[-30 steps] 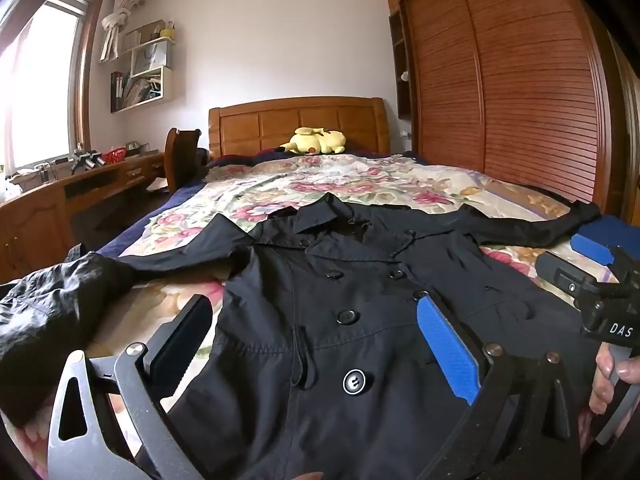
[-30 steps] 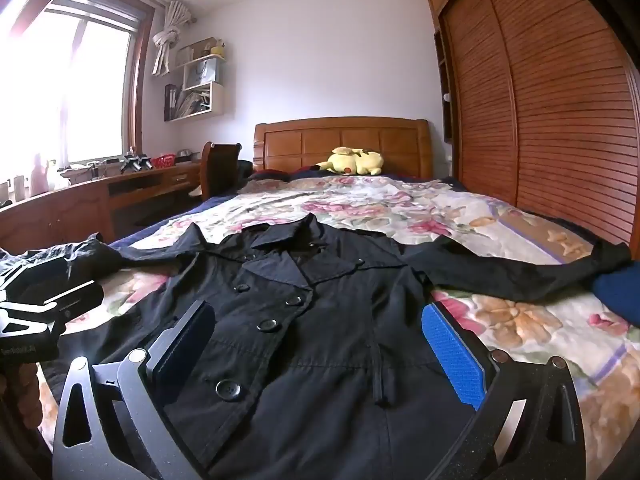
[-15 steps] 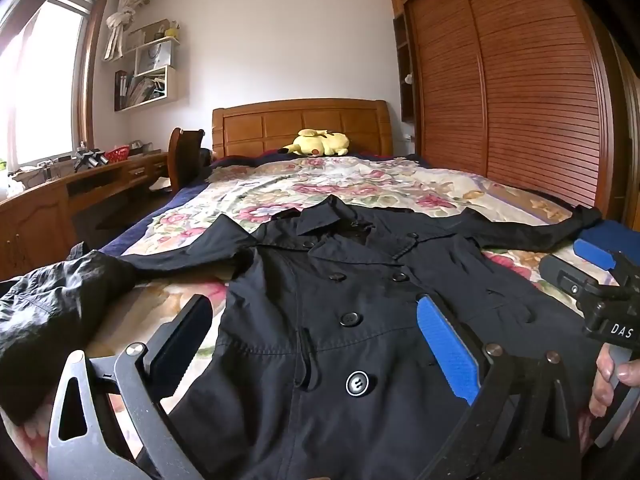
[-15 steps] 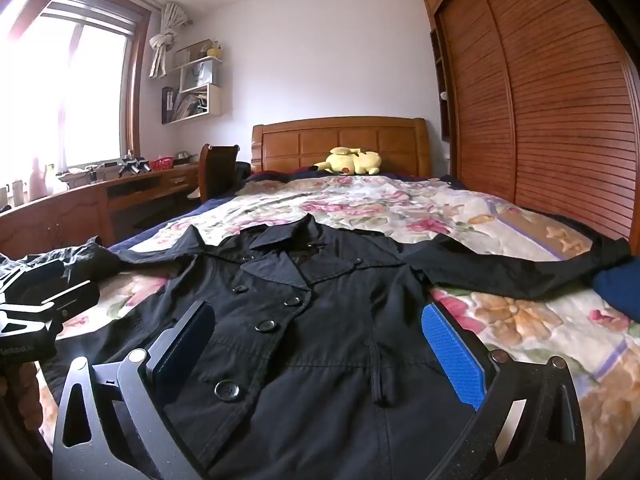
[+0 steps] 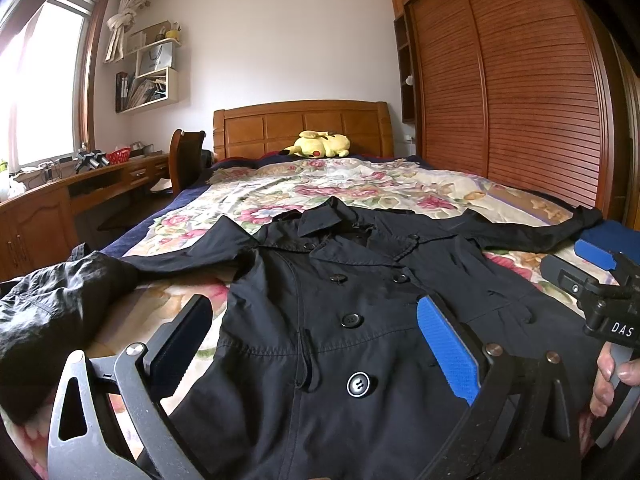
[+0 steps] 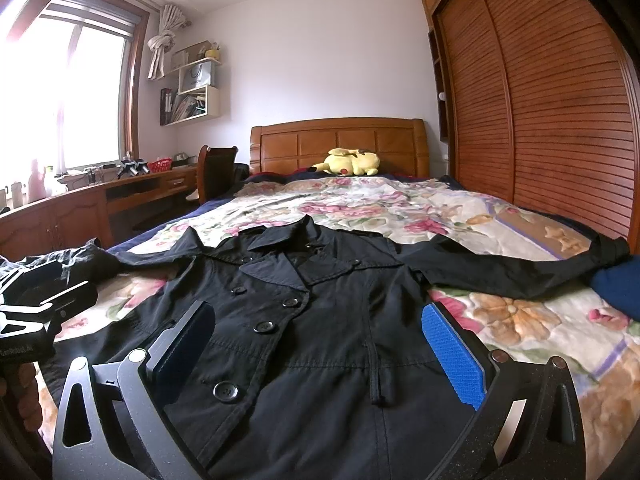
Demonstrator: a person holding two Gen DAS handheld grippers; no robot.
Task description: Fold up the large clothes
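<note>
A black double-breasted coat [image 5: 352, 300] [image 6: 320, 312] lies front up on the floral bedspread, collar toward the headboard, both sleeves spread out sideways. Its left sleeve ends in a bunched heap [image 5: 52, 304]; its right sleeve [image 6: 520, 268] reaches the bed's right side. My left gripper [image 5: 316, 332] hovers open above the coat's lower front, nothing between its fingers. My right gripper [image 6: 320, 336] is also open over the coat's waist, holding nothing. Each gripper shows at the edge of the other's view, held by a hand.
The bed [image 6: 540, 320] has a wooden headboard [image 6: 340, 140] with a yellow plush toy [image 6: 352, 162] in front of it. A wooden desk [image 5: 60, 200] and chair [image 5: 186, 156] stand left. A slatted wardrobe [image 6: 540, 100] runs along the right. A dark blue item [image 6: 620, 288] lies at the right edge.
Both wrist views have tilted upward slightly, so the coat sits lower in frame. The coat itself has not moved and both grippers stay open.
</note>
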